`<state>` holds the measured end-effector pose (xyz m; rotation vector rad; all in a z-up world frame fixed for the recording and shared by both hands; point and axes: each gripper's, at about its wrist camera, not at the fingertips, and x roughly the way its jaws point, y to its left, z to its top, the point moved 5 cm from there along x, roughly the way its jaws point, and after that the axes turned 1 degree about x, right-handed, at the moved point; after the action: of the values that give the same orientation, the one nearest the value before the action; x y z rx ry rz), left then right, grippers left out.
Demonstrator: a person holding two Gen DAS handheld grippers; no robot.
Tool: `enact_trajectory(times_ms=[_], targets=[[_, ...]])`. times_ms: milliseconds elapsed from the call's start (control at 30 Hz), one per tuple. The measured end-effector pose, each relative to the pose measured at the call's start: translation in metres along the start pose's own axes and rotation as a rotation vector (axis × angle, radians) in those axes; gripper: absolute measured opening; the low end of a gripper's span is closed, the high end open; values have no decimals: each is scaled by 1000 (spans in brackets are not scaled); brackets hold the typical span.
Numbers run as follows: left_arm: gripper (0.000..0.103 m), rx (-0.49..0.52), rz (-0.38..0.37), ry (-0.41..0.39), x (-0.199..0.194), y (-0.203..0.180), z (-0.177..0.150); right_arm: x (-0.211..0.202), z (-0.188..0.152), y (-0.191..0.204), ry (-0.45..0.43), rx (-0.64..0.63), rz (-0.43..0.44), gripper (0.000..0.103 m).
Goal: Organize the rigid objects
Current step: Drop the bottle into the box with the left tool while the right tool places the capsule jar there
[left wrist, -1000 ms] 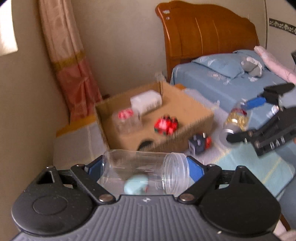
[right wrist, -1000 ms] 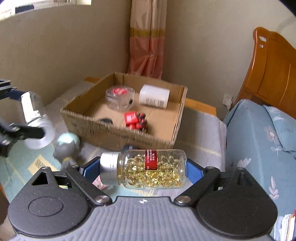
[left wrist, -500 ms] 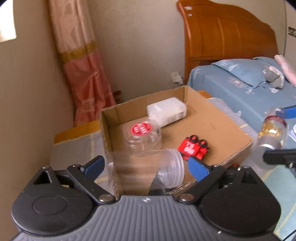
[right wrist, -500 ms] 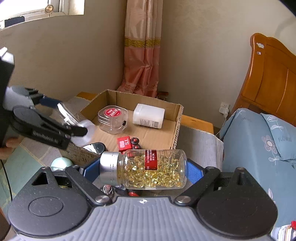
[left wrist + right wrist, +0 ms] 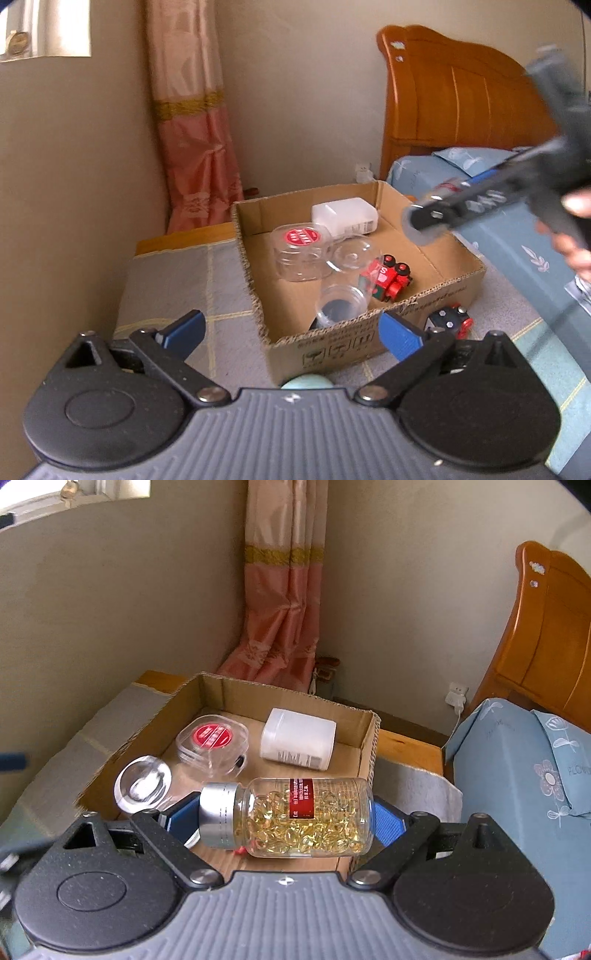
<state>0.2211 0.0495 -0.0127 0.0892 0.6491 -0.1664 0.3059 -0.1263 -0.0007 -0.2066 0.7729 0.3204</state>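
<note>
1. Left wrist view: left gripper (image 5: 291,334) spread wide, holding nothing. Clear empty jar (image 5: 345,284) lies tilted in the cardboard box (image 5: 369,343), open mouth toward 6 o'clock, red toy train (image 5: 389,277) at its 3 o'clock.
2. Right wrist view: right gripper (image 5: 284,819) clamped on the capsule bottle (image 5: 291,818) above the box: sideways, silver cap at 9 o'clock, red label, yellow softgels.

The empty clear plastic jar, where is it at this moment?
In the left wrist view, the empty clear plastic jar lies on its side inside the cardboard box, near its front wall, against the red toy train.
</note>
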Motion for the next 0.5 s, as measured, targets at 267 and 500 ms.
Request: enact_trajectory(times_ms=[267, 500], targets=[[100, -36, 26, -19, -14, 14, -17, 65, 25, -9, 93, 83, 4, 96], [100, -58, 30, 4, -12, 23, -25, 61, 23, -8, 80, 123, 38, 103]])
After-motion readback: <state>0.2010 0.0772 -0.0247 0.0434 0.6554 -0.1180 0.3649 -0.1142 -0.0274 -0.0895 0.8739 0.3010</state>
